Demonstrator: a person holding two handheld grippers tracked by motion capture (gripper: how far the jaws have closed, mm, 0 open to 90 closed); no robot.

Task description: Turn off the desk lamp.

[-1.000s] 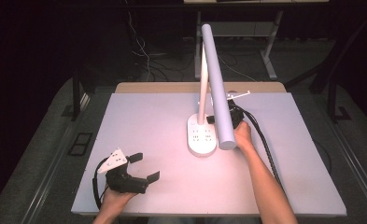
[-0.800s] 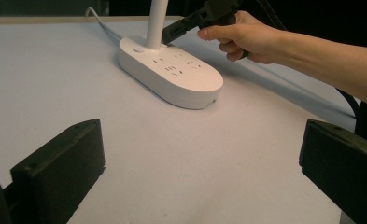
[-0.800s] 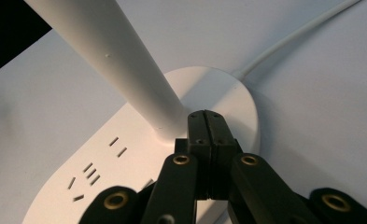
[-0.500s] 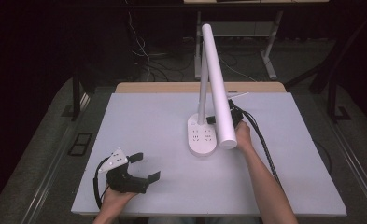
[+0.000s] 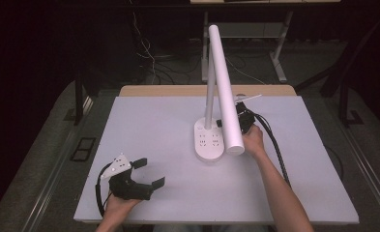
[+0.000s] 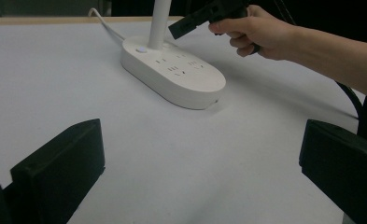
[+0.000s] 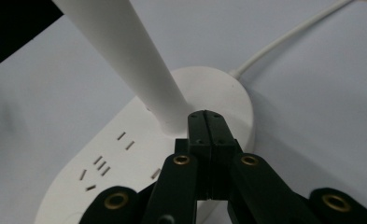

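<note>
The left tongs sit near the front left corner of the desk in the high view, jaws spread wide and holding nothing, with the person's left hand gripping them from below. From this same view we see the right tongs further back, partly hidden behind the long white lamp head, with the right hand wrapped around them just beside the lamp's oval base, which carries rows of sockets. The lamp's stem rises upright from the rear of that base. In the left gripper view we look across the bare desk between the two wide-apart black jaws toward the base, its white cord trailing off behind it; the right hand holds the right tongs above the base, tip close to the stem. In the right gripper view we find the right tongs pressed together with nothing between them, their tip at the foot of the stem, over the base, and the cord running away across the desk.
</note>
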